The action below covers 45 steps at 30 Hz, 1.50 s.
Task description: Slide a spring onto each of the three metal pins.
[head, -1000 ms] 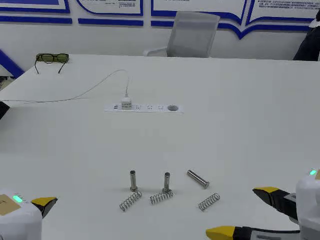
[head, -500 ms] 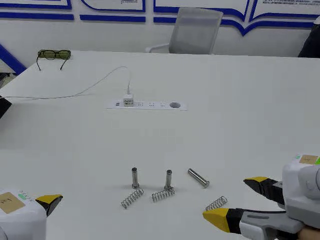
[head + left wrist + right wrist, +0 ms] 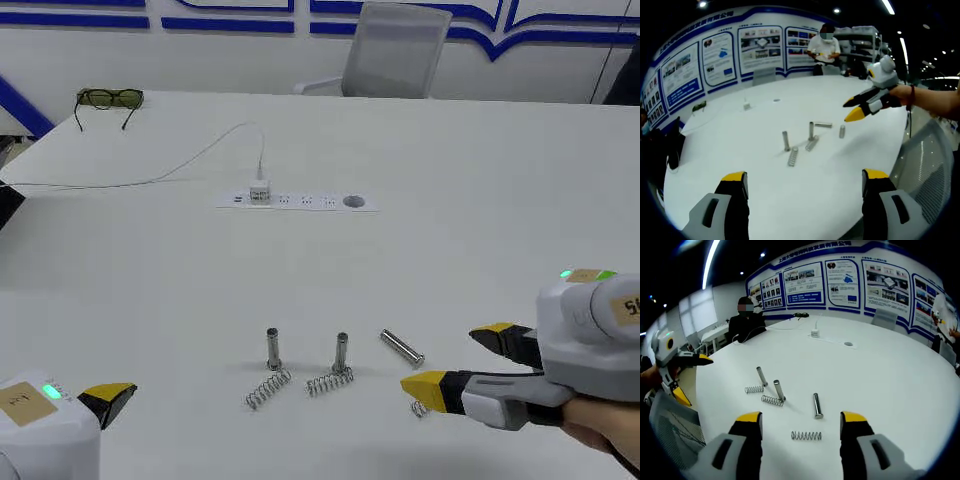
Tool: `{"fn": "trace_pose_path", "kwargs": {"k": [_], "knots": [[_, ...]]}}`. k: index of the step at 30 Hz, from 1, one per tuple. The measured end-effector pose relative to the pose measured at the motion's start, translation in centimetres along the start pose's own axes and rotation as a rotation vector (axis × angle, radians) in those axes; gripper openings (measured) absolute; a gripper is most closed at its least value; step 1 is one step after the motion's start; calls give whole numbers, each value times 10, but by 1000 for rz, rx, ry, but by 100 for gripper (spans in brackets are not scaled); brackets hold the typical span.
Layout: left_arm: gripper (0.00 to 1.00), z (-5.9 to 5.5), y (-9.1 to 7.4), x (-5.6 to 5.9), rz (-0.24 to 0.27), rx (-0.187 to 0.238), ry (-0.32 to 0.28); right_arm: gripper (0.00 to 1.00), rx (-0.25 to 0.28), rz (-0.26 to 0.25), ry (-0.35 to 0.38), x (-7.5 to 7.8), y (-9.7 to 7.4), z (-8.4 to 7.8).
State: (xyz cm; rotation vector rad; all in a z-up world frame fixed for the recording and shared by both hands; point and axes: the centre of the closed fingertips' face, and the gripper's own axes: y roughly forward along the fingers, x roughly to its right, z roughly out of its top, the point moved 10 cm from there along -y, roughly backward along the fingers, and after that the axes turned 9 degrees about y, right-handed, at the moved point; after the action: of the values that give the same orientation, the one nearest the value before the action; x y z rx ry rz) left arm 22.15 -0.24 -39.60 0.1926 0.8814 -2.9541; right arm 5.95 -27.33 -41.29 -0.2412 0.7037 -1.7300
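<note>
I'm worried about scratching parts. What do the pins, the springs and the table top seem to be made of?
Pins: likely steel, smooth, with bright highlights along the shaft. Springs: thin grey wire coils, probably steel, duller in look. Table: white, matte, even surface; laminate or painted board, cannot tell which.

Three shiny metal pins [image 3: 273,349] [image 3: 341,353] [image 3: 401,348]. Three small wire springs [image 3: 754,389] [image 3: 772,400] [image 3: 806,435]. One long white power strip [image 3: 297,201]. One pair of green glasses [image 3: 108,100]. One grey chair [image 3: 395,50].
</note>
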Motion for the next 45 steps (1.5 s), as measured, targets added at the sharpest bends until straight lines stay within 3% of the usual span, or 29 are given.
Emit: {"fn": "trace_pose_path", "kwargs": {"k": [17,28,33,45], "knots": [[94,1,10,2,-21,6,0,41,-9,11,18,13,39,20],[94,4,16,1,-26,34,-13,30,-43,11,20,16,69,16],[94,5,19,-1,-27,44,-24,28,-52,-10,51,18,82,13],[94,5,24,-5,-27,59,-58,20,-84,-63,40,26,104,11]]}}
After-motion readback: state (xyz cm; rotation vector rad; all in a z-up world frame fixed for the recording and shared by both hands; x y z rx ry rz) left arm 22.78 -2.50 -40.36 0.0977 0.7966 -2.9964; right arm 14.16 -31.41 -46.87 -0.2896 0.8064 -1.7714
